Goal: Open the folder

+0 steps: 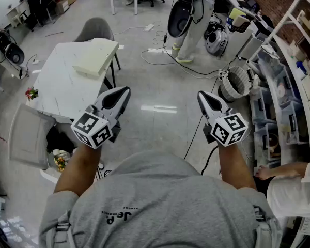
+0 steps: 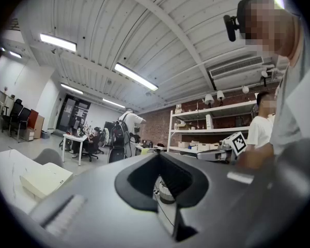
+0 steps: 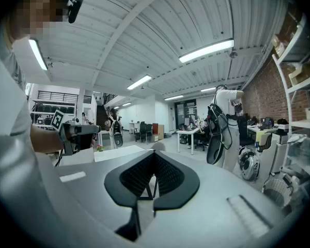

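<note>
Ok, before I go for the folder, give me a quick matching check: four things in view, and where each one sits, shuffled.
1 folder
2 chair
3 flowers
4 basket

A beside the shelves
B at the table's left edge
C at the table's far side
D on the table's far corner

Pairs: 1-D, 2-C, 3-B, 4-A

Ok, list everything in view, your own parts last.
table: one, white, left
folder: one, cream, flat on the table's far end
chair: one, grey, behind the table
flowers: one small bunch, pink, at the table's left edge
basket: one, white, on the floor by the shelves
shelves: one run, white, right
left tongs: one, grey and black, shut, empty
right tongs: one, grey and black, shut, empty
</note>
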Demonstrator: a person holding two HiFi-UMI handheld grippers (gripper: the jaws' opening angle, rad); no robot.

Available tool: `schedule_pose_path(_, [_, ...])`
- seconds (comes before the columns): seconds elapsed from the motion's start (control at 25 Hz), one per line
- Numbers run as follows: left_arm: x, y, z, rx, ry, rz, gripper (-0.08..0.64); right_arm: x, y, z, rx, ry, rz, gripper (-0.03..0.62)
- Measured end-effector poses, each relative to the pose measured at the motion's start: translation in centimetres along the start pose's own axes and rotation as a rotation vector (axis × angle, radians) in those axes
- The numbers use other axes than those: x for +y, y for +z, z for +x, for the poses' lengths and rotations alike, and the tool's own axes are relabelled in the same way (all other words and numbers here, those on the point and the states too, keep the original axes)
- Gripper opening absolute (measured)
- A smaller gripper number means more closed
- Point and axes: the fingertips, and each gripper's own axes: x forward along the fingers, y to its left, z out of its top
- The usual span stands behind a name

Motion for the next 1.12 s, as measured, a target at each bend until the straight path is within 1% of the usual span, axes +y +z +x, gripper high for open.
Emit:
schedule_pose_path(0.36, [-0.3,-0.1,0.8,0.001,-0.004,0.005,0.049,-0.7,0.1,0.1,-0.001,0.004,-0.002,0.002])
schedule_pose_path(0.72, [-0.8,-0.1,1.6,0.007,-0.014,0.011,0.051,-1.4,0.5,0.0,-0.021,0.022,0.033,0.003])
schedule_pose_path(0.8, [-1.3,-0.2,1.9,0.011,-0.024,0.029,0.051,-1.6,0.4,-0.1,-0.024,0.027,0.039,0.003])
schedule_pose_path(0.88, [-2.2,-0.3,2.2,0.026,-0.051,0.065,0.056,-1.7,0.5,-0.4,-0.024,0.036,0.042,0.003])
schedule_pose_path(0.92, [-2.8,-0.5,2.4,0.036,-0.072,0.082,0.206,-1.7,0.5,-0.4,-0.025,0.041,0.043,0.003])
schedule_pose_path(0.96, [-3.3,-0.6,2.7,0.045,-0.090,0.095,0.292,-1.8,0.5,-0.5,-0.025,0.047,0.044,0.003])
schedule_pose_path(1.0, [-3.7,-0.6,3.0,0.049,-0.103,0.102,0.342,-1.9,0.4,-0.6,-0.026,0.052,0.045,0.003])
schedule_pose_path(1.04, [-4.1,-0.7,3.2,0.051,-0.112,0.105,0.363,-2.1,0.4,-0.7,-0.026,0.056,0.046,0.003])
schedule_pose_path(1.12, [-4.6,-0.7,3.6,0.050,-0.116,0.102,0.379,-2.5,0.3,-1.0,-0.028,0.065,0.047,0.003])
